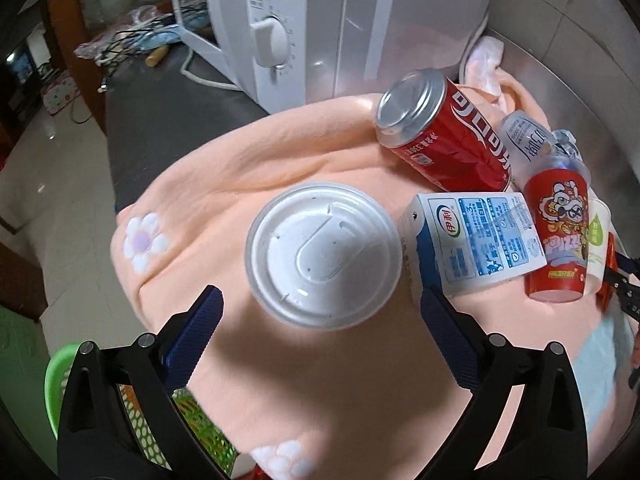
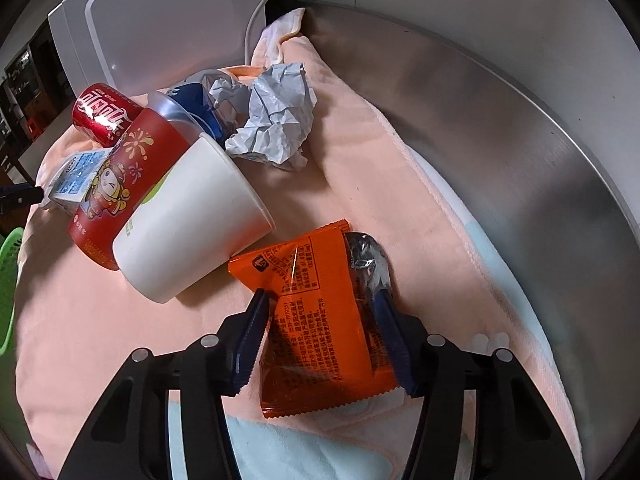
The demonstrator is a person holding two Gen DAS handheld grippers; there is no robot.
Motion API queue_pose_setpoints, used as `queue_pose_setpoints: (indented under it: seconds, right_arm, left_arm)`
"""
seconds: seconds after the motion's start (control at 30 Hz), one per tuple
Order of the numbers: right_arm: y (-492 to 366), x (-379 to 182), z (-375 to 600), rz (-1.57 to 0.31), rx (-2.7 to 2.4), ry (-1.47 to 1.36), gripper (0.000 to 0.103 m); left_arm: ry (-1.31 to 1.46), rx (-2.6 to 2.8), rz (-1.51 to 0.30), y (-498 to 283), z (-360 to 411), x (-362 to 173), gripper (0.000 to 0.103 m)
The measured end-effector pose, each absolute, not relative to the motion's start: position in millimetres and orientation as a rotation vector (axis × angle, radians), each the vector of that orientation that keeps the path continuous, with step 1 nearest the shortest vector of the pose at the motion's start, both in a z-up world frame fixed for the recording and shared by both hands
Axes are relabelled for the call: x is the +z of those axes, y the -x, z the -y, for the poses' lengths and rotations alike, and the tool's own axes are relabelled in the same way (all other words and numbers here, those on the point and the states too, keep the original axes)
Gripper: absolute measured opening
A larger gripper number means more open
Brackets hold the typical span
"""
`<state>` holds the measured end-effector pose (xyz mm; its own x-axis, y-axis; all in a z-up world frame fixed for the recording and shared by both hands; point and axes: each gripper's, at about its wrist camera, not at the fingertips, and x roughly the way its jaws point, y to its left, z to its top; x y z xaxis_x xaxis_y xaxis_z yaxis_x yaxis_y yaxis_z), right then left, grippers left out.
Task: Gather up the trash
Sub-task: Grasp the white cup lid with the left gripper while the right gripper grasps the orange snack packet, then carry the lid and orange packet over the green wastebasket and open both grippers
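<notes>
In the left wrist view, a cup with a white lid [image 1: 323, 255] stands upright on the peach towel [image 1: 240, 168], just ahead of my open, empty left gripper [image 1: 320, 308]. A red cola can [image 1: 440, 132], a milk carton [image 1: 476, 240] and a red cup [image 1: 558, 236] lie to its right. In the right wrist view, my right gripper [image 2: 320, 304] has its fingers on both sides of an orange snack wrapper [image 2: 320, 320] on the towel; the jaws are wide and do not clearly pinch it. A white paper cup [image 2: 192, 232] and crumpled paper [image 2: 272, 120] lie beyond.
A white microwave [image 1: 320, 20] stands behind the towel. A green basket [image 1: 60, 384] sits at the lower left below the counter edge. A steel surface [image 2: 540, 160] curves along the right. A silver foil scrap [image 2: 364, 256] lies beside the wrapper.
</notes>
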<state>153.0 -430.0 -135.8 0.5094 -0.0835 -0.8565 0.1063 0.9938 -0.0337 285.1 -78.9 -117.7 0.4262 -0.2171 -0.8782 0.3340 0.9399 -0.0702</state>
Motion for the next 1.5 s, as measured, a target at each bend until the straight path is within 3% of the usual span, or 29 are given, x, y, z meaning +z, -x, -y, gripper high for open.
queue_pose_setpoints:
  seconds: [0.3,0.57,0.67,0.7,0.87,1.5]
  right_arm:
    - [-153.0,-137.0,426.9,-1.032,-0.107,-0.021,0.054]
    - [-154.4,-136.4,424.5,-1.031,-0.110,-0.032,0.046]
    - [-152.2,-135.6,423.6,-1.027,-0.112,-0.036,0.044]
    - [-150.7,-134.8,423.1,-1.024,-0.114,-0.039,0.044]
    - [-139.8,-131.0,420.9,-1.008,-0.117,-0.058,0.041]
    - [-79.2,-94.4,378.2,-0.895,-0.040,-0.130,0.040]
  left_arm:
    - [-0.151,-0.388,-1.094,-297.0,79.9,-127.0,0.098]
    - [-0.150,-0.400,-1.096,-304.9,78.8,-135.0,0.098]
    - [-0.140,-0.408,-1.094,-305.2,78.0,-137.5,0.096]
    - [-0.139,-0.411,-1.091,-305.1,77.9,-138.4,0.090]
    - [-0.123,-0.415,-1.077,-302.2,74.9,-139.4,0.089]
    - [-0.046,-0.359,-0.971,-237.8,26.2,-104.6,0.087]
